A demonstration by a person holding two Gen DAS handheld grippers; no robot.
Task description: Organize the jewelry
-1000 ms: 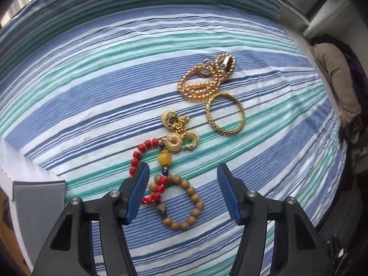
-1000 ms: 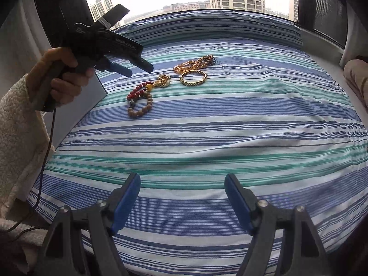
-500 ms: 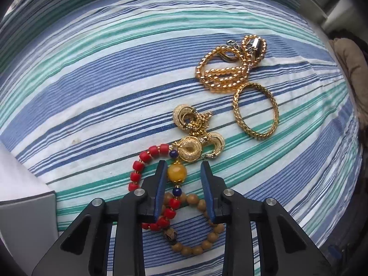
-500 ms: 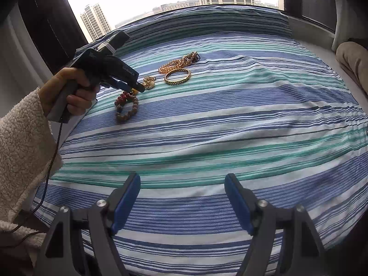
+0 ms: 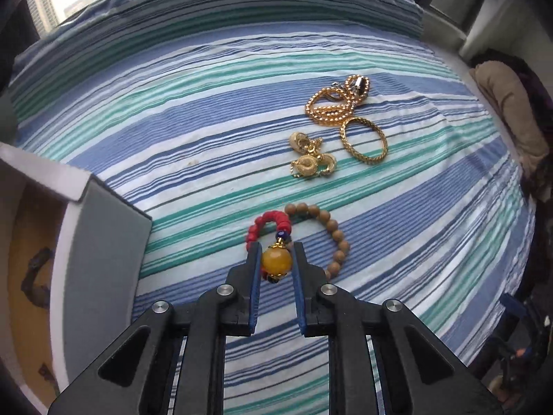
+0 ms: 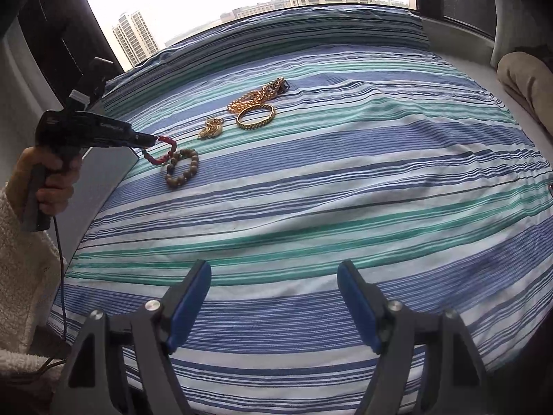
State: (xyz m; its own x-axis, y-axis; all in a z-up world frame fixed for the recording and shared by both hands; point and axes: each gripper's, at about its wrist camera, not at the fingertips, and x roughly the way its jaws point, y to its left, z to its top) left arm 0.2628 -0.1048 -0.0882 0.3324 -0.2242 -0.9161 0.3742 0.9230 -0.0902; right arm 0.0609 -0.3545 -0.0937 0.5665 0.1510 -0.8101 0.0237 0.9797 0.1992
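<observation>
Amber bead (image 5: 276, 260) of red bracelet (image 5: 268, 224) between closing left gripper (image 5: 275, 259) pads, right gripper (image 6: 273, 297) released.

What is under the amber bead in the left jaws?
The amber bead sits between the closing jaws of the left gripper, with red beads and striped sheet beneath. The strand directly behind it is hidden.

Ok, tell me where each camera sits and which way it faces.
Left wrist: on the left gripper, angled down at the bed; its closing jaws hold the red bracelet's amber bead.
Right wrist: on the open right gripper, looking across the striped sheet; the person's hand shows.
Shared: red bracelet, wooden bracelet, gold bangle.
</observation>
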